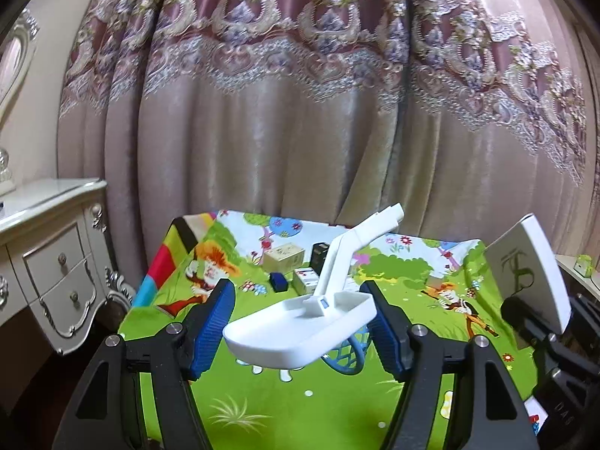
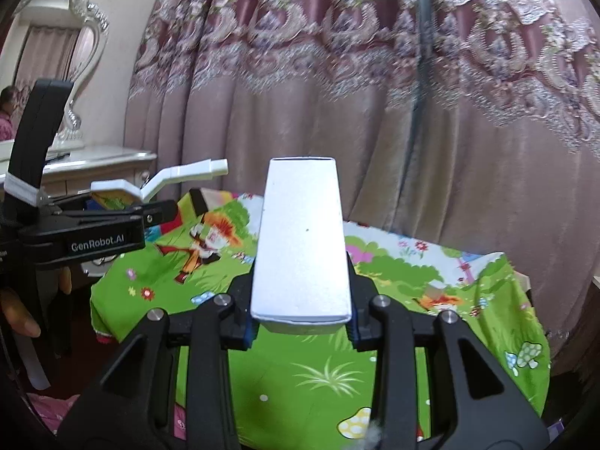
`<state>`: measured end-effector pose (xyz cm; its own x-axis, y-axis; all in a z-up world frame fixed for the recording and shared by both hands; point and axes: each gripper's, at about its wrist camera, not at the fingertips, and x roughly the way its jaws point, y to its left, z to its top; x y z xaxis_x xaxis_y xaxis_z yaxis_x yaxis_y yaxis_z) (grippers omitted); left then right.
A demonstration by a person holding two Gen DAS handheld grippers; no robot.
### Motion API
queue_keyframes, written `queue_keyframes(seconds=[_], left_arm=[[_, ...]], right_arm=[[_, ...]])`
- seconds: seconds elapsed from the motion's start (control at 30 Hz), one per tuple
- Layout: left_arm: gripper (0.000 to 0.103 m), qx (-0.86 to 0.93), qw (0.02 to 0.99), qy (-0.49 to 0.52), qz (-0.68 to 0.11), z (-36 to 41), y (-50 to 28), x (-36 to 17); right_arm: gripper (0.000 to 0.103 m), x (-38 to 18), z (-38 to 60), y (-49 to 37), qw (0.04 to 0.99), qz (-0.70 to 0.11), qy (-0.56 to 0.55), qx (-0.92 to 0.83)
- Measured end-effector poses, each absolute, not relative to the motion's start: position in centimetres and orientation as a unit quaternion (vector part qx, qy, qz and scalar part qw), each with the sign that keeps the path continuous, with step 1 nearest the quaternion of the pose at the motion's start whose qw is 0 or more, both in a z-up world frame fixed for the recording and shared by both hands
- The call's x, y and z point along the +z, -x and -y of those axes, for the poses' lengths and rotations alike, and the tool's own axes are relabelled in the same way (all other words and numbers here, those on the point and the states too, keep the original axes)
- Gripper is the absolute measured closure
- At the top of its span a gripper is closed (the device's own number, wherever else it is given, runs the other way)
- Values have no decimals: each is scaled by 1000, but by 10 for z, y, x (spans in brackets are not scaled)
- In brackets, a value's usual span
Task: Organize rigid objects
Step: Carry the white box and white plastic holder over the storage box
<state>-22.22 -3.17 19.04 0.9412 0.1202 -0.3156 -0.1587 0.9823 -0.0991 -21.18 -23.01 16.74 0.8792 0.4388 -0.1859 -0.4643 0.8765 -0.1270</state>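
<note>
Two claws are gripping loads above the cartoon cloth (image 1: pixel 300 405): left gripper (image 1: pixel 300 332) is pinching a white tray-shaped holder (image 1: pixel 296 328), empty, between its pads; right gripper (image 2: pixel 302 328) is clamping a white box (image 2: pixel 302 243), projecting forward.

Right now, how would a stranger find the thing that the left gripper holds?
Over the cartoon-printed green tablecloth, look between the blue pads of the left gripper. There sits a white plastic tray with a long bent handle rising from it. The small boxes behind it are squat and handleless.

White scoop (image 1: pixel 300 330); silver-white box (image 2: pixel 300 243); green cartoon-print cloth (image 1: pixel 300 405).
</note>
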Motion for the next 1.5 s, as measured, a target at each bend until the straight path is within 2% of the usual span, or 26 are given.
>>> queue_keyframes(seconds=[0.73,1.5], left_arm=[[34,-71,985,-37,-153,158,223,205],[34,-232,945,-119,-195,289,221,185]], right_arm=[[63,162,348,234,990,-75,15,121],[63,134,456,269,994,-104,-40,-13]])
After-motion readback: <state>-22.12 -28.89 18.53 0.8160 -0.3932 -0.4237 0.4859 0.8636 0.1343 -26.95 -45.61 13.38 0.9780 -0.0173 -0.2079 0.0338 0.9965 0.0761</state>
